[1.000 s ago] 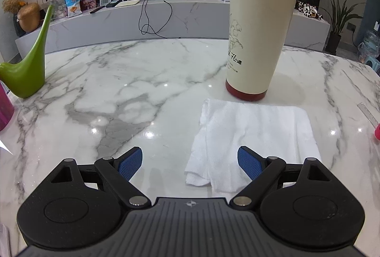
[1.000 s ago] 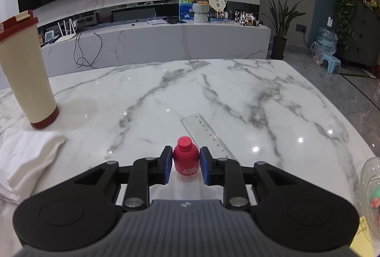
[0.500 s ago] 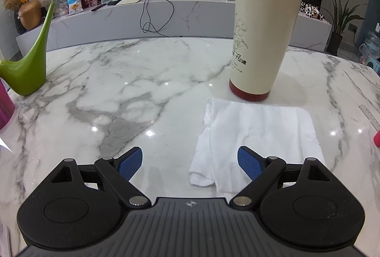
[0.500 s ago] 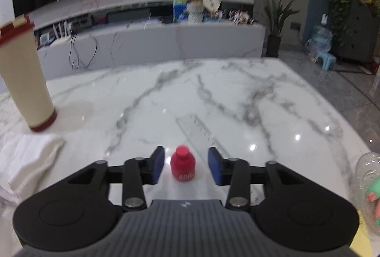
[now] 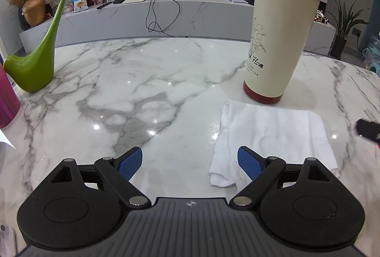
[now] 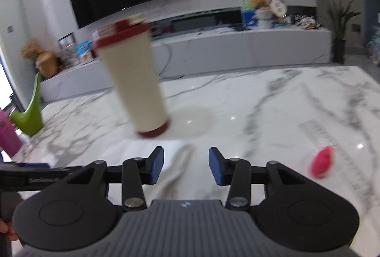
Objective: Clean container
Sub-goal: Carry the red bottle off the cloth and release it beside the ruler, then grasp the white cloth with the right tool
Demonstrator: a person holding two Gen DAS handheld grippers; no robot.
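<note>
Your right wrist view alone shows one small pink bottle (image 6: 321, 165) at 3 o'clock. One tall cream tumbler with dark-red lid (image 5: 280, 36) stands upright at 1 o'clock, touching one white folded cloth (image 5: 270, 138). Your left gripper (image 5: 190, 163) and right gripper (image 6: 186, 165) are both spread, empty.

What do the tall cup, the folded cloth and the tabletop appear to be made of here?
Tall cup: a smooth matte cream wall with a dark red lid and base, probably plastic, possibly coated metal. Folded cloth: white terry-like fabric, with soft nap and limp creased edges. Tabletop: polished marble or marble-look stone, grey-veined, with sharp light reflections.
</note>
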